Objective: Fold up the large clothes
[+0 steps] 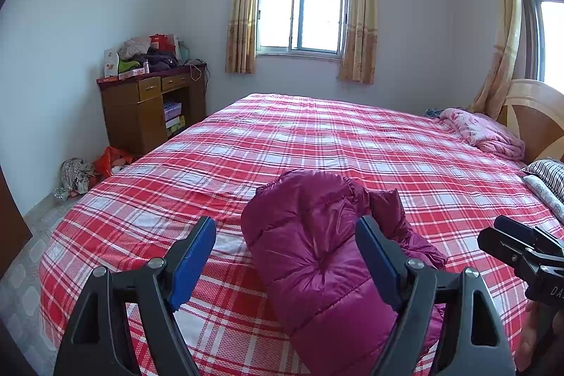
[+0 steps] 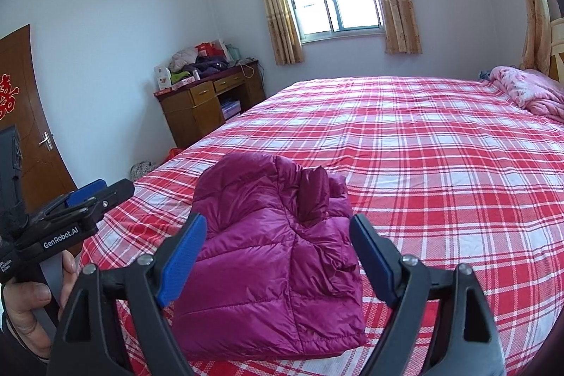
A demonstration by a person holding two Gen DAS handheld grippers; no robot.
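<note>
A magenta puffer jacket (image 1: 317, 270) (image 2: 264, 252) lies folded into a compact bundle on the red plaid bed (image 1: 317, 136) (image 2: 440, 164), near its front edge. My left gripper (image 1: 285, 224) hangs open just in front of the bundle; its blue pads frame the jacket without pressing on it. Also open, my right gripper (image 2: 278, 219) has its pads on either side of the bundle's near end and holds nothing. Each gripper shows in the other view: the right one (image 1: 507, 235) at the right edge, the left one (image 2: 102, 192) at the left, held by a hand (image 2: 31, 312).
A crumpled pink blanket (image 1: 483, 129) and striped pillows (image 1: 546, 171) lie by the wooden headboard (image 1: 535, 115) at the right. A cluttered wooden desk (image 1: 151, 108) stands against the far left wall, with bags (image 1: 91, 168) on the floor. A brown door (image 2: 24, 115) is at the left.
</note>
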